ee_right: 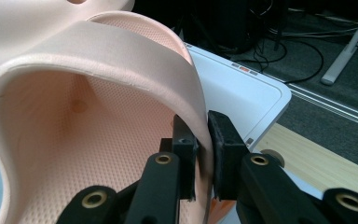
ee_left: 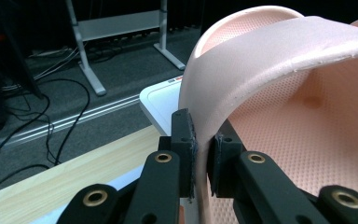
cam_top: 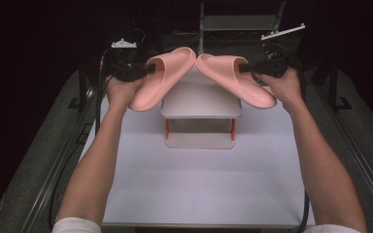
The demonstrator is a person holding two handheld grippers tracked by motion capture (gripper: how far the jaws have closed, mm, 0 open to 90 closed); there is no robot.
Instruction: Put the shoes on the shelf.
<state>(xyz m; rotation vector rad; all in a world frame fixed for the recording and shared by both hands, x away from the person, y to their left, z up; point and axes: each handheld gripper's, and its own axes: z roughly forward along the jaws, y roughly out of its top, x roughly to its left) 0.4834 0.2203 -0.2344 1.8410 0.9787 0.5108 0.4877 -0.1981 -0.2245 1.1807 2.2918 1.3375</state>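
Two pink foam slippers hang in the air above a small white two-tier rack [cam_top: 201, 101]. My left gripper [cam_top: 149, 68] is shut on the strap of the left slipper [cam_top: 162, 77], whose heel droops toward the near left. My right gripper [cam_top: 244, 68] is shut on the strap of the right slipper [cam_top: 235, 77], heel drooping near right. The two toes meet above the rack's back. In the left gripper view the pads [ee_left: 185, 140] pinch the strap's edge of the left slipper [ee_left: 279, 93]. In the right gripper view the pads [ee_right: 223, 140] clamp the right slipper [ee_right: 98, 93] the same way.
The rack stands on a white table [cam_top: 199, 184], with red posts [cam_top: 166, 127] between its shelves. Its top shelf [ee_right: 242, 88] lies just beneath the slippers. Dark floor with cables [ee_left: 51, 121] and metal frame legs [ee_left: 86, 60] lies beyond the table's far edge.
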